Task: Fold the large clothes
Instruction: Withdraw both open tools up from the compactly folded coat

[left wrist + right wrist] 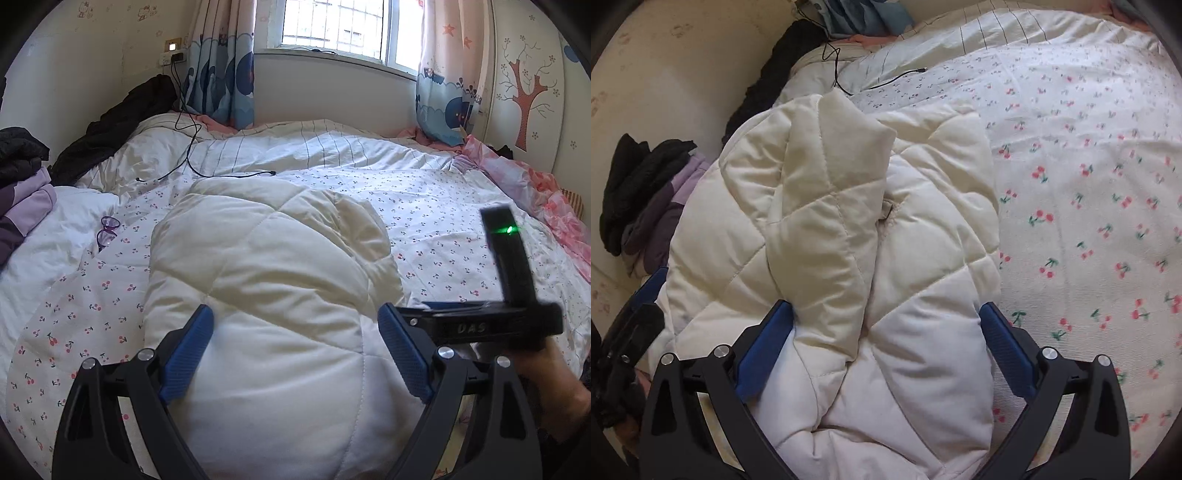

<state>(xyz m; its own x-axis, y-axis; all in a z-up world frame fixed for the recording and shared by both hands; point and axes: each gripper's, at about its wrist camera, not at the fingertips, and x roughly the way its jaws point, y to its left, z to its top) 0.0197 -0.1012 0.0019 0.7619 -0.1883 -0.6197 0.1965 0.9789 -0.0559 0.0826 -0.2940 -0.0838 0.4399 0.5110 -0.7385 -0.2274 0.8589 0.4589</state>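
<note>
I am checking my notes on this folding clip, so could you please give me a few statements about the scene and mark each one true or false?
1. The cream quilted coat lies on a cherry-print bedspread. True.
2. The left tool is shut tight on the coat. False: its jaws stand wide open on either side of the coat.
3. A pair of purple glasses lies on the bed to the left of the coat. True.
4. The right tool is shut. False: it is open, with coat fabric between its fingers.
5. A black cable trails across the striped bedding near the window. True.
</note>
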